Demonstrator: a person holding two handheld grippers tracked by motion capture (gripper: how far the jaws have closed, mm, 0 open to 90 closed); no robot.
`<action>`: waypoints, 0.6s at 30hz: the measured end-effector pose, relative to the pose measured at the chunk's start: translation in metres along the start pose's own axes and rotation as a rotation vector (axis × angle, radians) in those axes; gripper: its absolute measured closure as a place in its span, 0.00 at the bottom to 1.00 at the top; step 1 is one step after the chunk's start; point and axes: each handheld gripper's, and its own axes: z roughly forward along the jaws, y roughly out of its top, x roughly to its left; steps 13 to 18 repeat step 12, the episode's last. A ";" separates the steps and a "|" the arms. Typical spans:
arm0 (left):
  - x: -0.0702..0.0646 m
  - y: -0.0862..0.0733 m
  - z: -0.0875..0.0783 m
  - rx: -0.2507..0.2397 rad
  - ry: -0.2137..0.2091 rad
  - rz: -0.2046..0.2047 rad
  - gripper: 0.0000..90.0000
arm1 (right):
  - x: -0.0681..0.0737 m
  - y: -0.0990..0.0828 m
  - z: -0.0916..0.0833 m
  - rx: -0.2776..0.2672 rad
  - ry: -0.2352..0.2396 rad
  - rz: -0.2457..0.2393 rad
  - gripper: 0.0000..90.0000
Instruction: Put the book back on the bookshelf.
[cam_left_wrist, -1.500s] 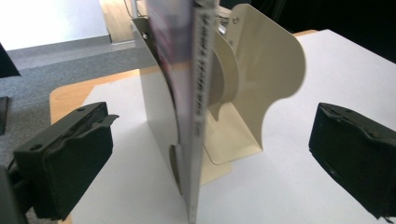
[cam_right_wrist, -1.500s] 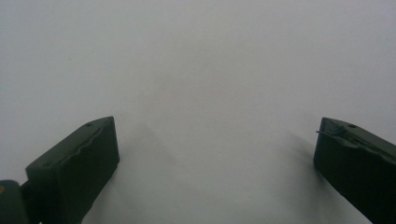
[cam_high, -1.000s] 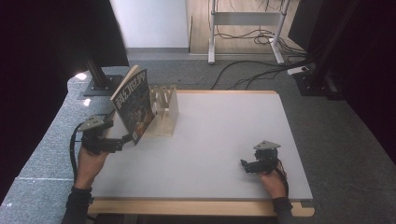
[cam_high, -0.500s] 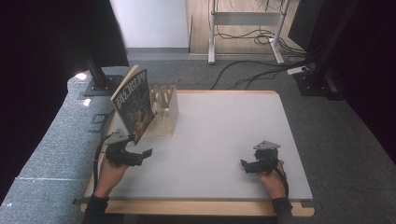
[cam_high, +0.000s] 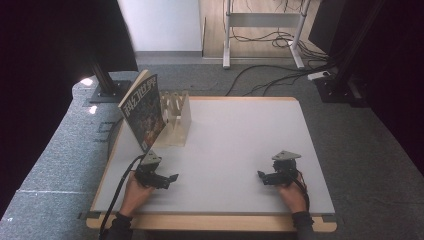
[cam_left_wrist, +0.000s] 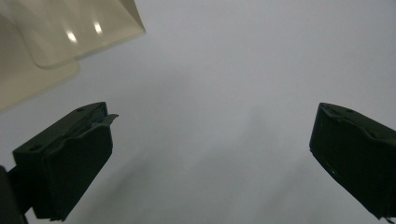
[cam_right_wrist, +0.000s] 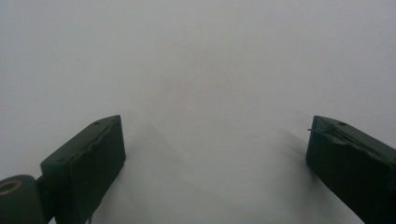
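Grey-topped table (cam_high: 240, 135) with pale rack (cam_high: 176, 120) and leaning magazine (cam_high: 145, 110).

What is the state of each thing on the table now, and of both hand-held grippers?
Book: standing tilted, leaning in the rack, not held.
Clear rack: upright on the table, holding the book.
Left hand-held gripper: open, empty, low over the table.
Right hand-held gripper: open, empty, low over the table.

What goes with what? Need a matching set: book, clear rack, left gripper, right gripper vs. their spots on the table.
Things:
1. book
2. clear rack
3. left gripper
4. right gripper

Places or states:
A. open, near right part of the table
B. far left corner, leaning on the rack
C. open, near left, below the book
D. just right of the book

Pairs: 1-B, 2-D, 3-C, 4-A
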 end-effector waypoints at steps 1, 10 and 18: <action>0.000 -0.001 0.004 0.020 0.003 -0.003 0.00 | 0.000 0.000 0.000 0.000 0.001 0.002 0.04; -0.006 0.001 0.012 0.100 0.038 0.036 0.00 | 0.000 0.000 0.000 0.000 0.002 0.004 0.04; -0.006 0.001 0.011 0.099 0.038 0.037 0.00 | 0.000 0.000 0.000 0.001 0.001 0.004 0.04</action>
